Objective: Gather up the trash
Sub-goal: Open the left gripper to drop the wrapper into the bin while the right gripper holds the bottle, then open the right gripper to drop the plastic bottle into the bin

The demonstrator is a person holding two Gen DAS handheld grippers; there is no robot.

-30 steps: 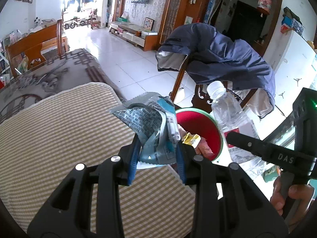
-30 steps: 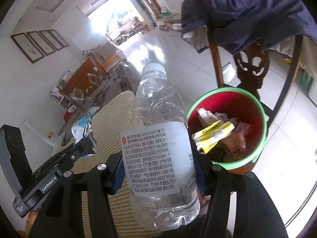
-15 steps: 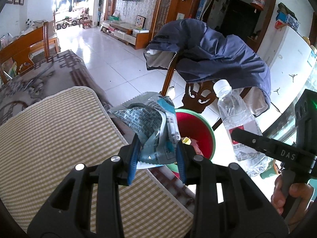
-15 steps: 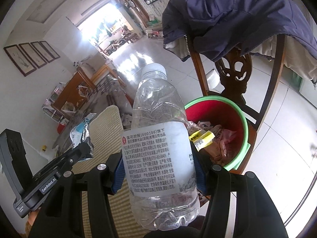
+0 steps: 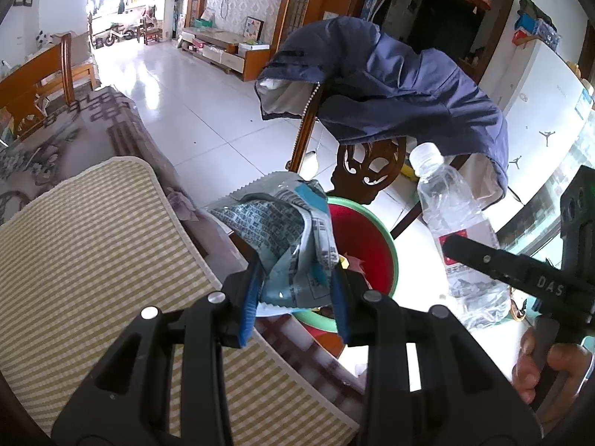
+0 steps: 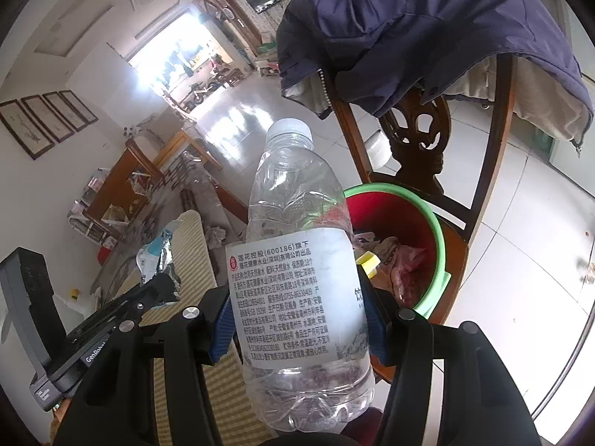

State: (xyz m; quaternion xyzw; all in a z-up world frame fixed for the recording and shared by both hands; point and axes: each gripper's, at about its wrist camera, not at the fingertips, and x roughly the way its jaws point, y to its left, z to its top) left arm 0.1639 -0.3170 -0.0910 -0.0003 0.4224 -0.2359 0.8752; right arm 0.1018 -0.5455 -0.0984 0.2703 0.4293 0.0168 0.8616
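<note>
Beside a striped seat cushion (image 5: 93,260) and a carved wooden chair (image 5: 368,171) draped with a navy jacket (image 5: 390,93), a person carries two pieces of rubbish toward a red bin (image 5: 366,249) with a green rim, which stands on the tiled floor at the chair's foot. Ahead of and below both tools, the bin is what the coming move turns on: seen along the left gripper (image 5: 295,290), its mouth opens just past the fingertips, so the left hand looks the nearer of the two, though the fisheye views make that hard to settle. The left gripper's blue pads are closed partway on a crumpled snack wrapper (image 5: 286,238), silver and pale blue, printed with small text, its torn zigzag edge sticking up and forward over the bin. The right gripper (image 6: 297,319) stands wider, its pads pressed on either side of a clear plastic bottle (image 6: 297,260) at the white label. The bottle's long axis runs up and away from the jaws, white cap on top, base hanging below the fingers. It appears empty and slightly dented. Inside the bin lie earlier scraps, among them a yellow packet (image 6: 368,262) and pinkish plastic. Neither item is over the middle of the bin yet, by this onlooker's reckoning.
</note>
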